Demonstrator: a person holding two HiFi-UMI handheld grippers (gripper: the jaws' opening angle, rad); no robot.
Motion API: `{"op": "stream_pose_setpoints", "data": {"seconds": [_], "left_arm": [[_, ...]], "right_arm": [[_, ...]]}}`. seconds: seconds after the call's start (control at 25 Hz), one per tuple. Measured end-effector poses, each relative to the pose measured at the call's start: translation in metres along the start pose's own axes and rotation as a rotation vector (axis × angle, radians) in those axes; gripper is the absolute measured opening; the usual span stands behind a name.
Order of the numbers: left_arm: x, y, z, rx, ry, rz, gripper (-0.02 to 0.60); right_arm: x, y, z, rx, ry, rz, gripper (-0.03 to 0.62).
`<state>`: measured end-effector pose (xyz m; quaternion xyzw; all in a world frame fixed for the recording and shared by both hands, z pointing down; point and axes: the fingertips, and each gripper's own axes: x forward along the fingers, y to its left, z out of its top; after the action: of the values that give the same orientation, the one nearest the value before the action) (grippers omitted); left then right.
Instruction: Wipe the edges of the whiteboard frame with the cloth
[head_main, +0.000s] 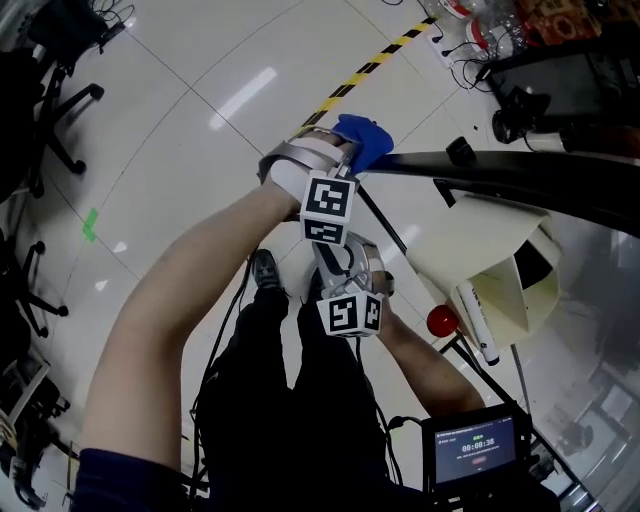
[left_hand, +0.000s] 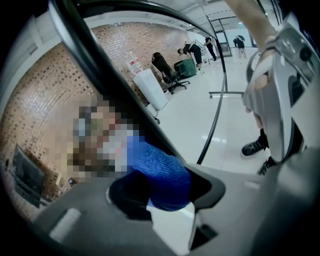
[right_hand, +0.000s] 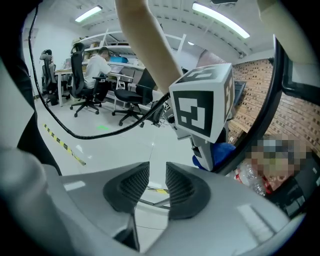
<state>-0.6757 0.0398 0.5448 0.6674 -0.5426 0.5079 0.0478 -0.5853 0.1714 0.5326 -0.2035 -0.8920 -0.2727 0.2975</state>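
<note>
**Whiteboard frame**: black rail. In the head view its long axis runs from a corner just above centre out toward 3 o'clock. The board face falls away below it, toward 5 o'clock.

**Left hand-held gripper**: sits at 12 o'clock from centre in the head view and points toward 1 o'clock. Its jaws are clamped on the cloth.

**Right hand-held gripper**: sits just below the left one in the head view. Its ribbed pads stand a narrow gap apart, with only floor showing between them, so it carries nothing.

**Cloth**: blue and bunched, with no clear long axis. It sticks out of the left jaws toward 1 o'clock and lies at the rail's corner end. In the left gripper view it appears pressed against the rail.

**Marker**: lies on the board's ledge at 4 o'clock, untouched.

**Progress, as a judgement:** the cloth is at one end of an edge. No streak or dust line shows what has already been wiped. The run of rail toward 3 o'clock and the other edges look to be still ahead.
</note>
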Motion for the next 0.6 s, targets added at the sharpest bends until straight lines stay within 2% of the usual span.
{"op": "stream_pose_setpoints", "data": {"seconds": [0.28,0.52,0.6], "left_arm": [[-0.031,0.012,0.013,0.021,0.017,0.012,0.177],[-0.054,0.026,0.030,0.072,0.011,0.024,0.176],[-0.061,0.030,0.034,0.059,0.013,0.027,0.176]], "right_arm": [[-0.016,0.005,0.035,-0.035,-0.048,0.036,0.102],[-0.029,0.000,0.055,-0.050,-0.073,0.026,0.098],[-0.034,0.001,0.065,-0.053,-0.087,0.028,0.098]]}}
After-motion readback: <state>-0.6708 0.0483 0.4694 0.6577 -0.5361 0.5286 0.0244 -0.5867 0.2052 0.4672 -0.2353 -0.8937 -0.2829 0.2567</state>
